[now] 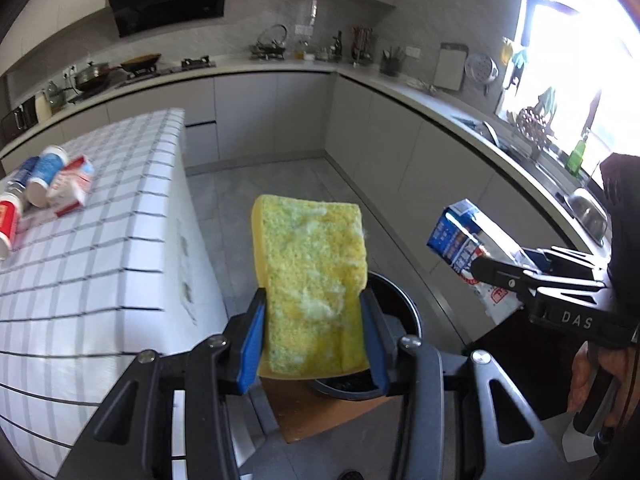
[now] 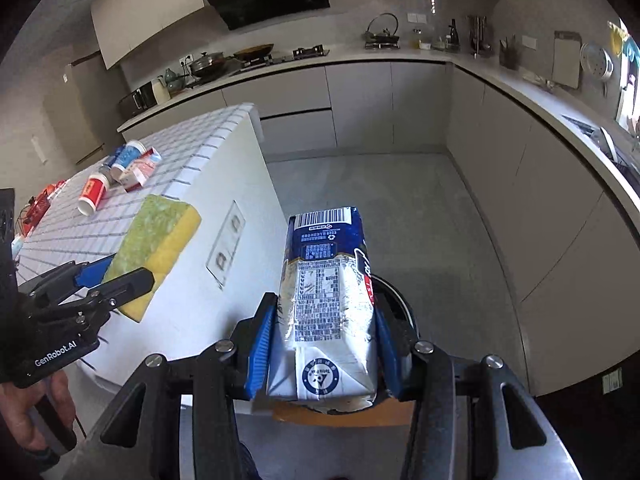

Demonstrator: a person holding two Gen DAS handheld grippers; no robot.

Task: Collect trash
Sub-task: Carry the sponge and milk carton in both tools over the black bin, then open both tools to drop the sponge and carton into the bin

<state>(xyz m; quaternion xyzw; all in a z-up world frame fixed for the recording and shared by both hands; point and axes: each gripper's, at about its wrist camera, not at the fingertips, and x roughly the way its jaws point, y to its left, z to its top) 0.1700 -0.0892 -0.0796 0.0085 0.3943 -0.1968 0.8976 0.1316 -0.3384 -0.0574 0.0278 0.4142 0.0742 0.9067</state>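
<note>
Your left gripper (image 1: 312, 344) clamps the sponge (image 1: 310, 280), right gripper (image 2: 324, 352) the carton (image 2: 326, 292); the bin (image 1: 400, 312) lies directly beneath both.

Yellow-green sponge (image 1: 312, 280) and blue-white carton (image 2: 328, 296) held above the black bin (image 1: 400, 312).

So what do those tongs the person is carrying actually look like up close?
Both are black, angular frames with silver bolts and blue ribbed pads lining the fingers. The left tongs bear white "GenRobot.AI" lettering on the body; the right tongs show "DAS" in pale letters. The person's dark sleeve shows beside the right one.
</note>
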